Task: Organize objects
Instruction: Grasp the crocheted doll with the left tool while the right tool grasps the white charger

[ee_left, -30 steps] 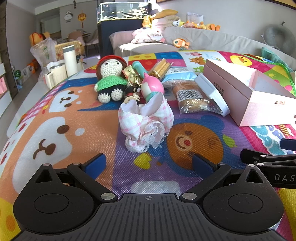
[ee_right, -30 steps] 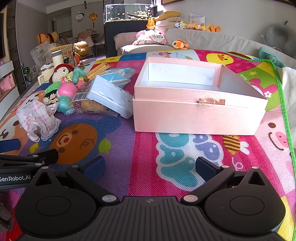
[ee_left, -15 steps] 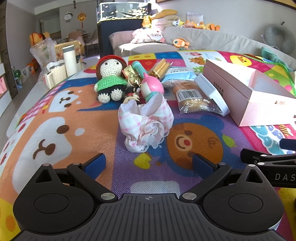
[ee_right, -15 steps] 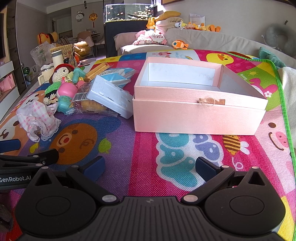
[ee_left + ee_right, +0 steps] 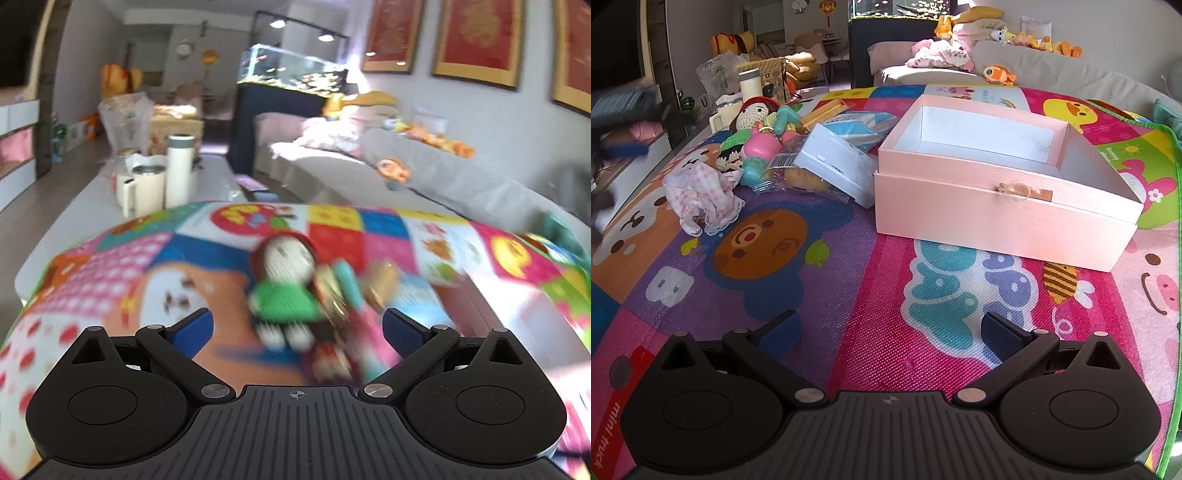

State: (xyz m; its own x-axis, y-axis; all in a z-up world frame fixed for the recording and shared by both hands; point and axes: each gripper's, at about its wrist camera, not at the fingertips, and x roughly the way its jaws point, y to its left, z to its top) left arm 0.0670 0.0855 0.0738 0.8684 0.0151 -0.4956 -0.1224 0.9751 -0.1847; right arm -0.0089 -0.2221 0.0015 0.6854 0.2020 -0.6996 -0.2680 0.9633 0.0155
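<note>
Left wrist view is blurred, left gripper (image 5: 297, 326) spread wide and empty over the crochet doll (image 5: 286, 291); centre it, then close gently; right gripper (image 5: 890, 334) gapes empty near the pink box (image 5: 1004, 206).

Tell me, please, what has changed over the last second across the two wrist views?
The left tool has lifted and swung forward toward the crochet doll; its view is now motion-blurred. The right tool rose slightly. Both remain open and empty. The pink box and the toy pile stayed put.
</note>
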